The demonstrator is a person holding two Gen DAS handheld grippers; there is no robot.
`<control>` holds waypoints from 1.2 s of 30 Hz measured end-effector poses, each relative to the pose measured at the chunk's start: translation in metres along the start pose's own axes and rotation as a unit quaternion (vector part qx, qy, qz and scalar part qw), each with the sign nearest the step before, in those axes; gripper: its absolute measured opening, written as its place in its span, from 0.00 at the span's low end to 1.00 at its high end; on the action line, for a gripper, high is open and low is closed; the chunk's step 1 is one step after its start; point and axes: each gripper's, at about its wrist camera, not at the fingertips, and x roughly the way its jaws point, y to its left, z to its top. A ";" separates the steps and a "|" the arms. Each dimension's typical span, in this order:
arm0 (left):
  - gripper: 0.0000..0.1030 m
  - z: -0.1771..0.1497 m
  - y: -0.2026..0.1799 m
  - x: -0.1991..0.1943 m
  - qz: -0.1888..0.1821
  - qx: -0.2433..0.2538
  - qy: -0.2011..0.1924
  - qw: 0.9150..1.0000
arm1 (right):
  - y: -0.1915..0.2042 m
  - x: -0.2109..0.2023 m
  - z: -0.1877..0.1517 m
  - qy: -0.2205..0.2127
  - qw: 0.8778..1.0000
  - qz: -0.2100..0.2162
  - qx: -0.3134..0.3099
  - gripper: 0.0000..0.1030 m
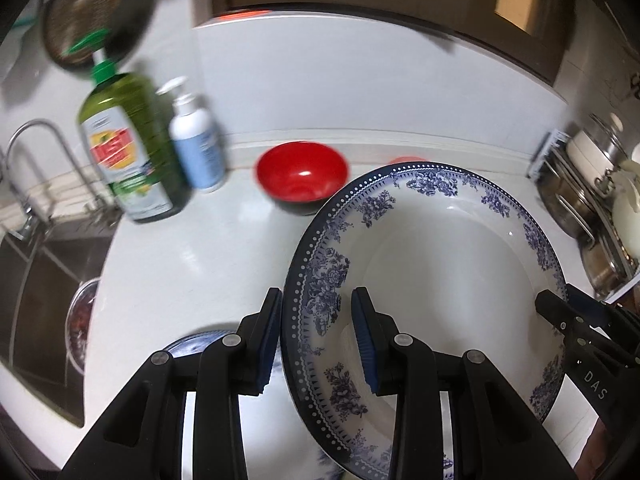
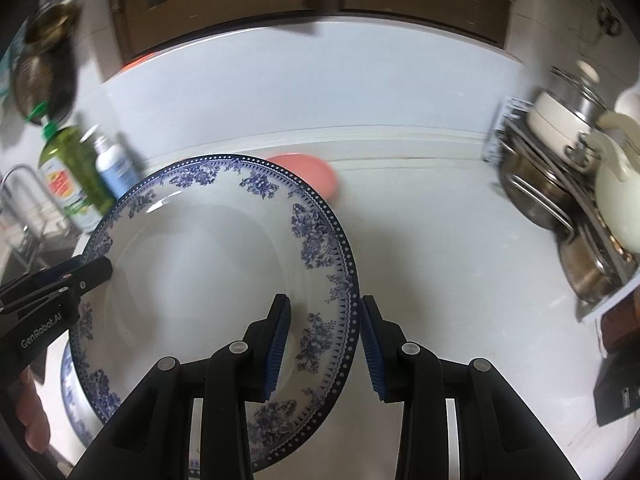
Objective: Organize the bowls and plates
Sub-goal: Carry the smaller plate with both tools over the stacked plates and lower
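A white deep plate with a blue floral rim [image 1: 448, 256] is held above the white counter by both grippers. My left gripper [image 1: 316, 332] is shut on its left rim, one finger inside and one outside. My right gripper [image 2: 324, 340] is shut on its right rim [image 2: 336, 280] in the same way. Each gripper shows in the other's view, the right one in the left wrist view [image 1: 580, 320] and the left one in the right wrist view [image 2: 72, 280]. Another blue-patterned dish [image 1: 200, 344] lies under the plate; it also shows in the right wrist view [image 2: 76, 400]. A red bowl [image 1: 302, 176] stands behind, and a pink plate [image 2: 312, 172] lies near the wall.
A green soap bottle [image 1: 128, 152] and a white-blue pump bottle [image 1: 196, 148] stand at the back left, beside the sink [image 1: 36, 280] and tap [image 1: 36, 160]. A rack of steel pots and lids [image 2: 568, 184] stands at the right. A dark box [image 2: 616, 388] lies at the right front.
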 end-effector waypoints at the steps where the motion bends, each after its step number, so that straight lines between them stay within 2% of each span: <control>1: 0.34 -0.003 0.007 -0.003 0.004 -0.005 0.000 1.000 | 0.005 -0.001 -0.002 -0.001 1.000 0.003 -0.006 0.35; 20: 0.34 -0.059 0.115 -0.042 0.077 -0.071 0.015 0.994 | 0.122 -0.004 -0.027 0.023 0.992 0.081 -0.092 0.35; 28: 0.34 -0.083 0.142 -0.036 0.088 -0.098 0.047 0.990 | 0.156 0.006 -0.043 0.049 0.986 0.099 -0.126 0.35; 36: 0.35 -0.102 0.152 -0.021 0.091 -0.112 0.075 0.987 | 0.177 0.023 -0.057 0.078 0.980 0.102 -0.153 0.35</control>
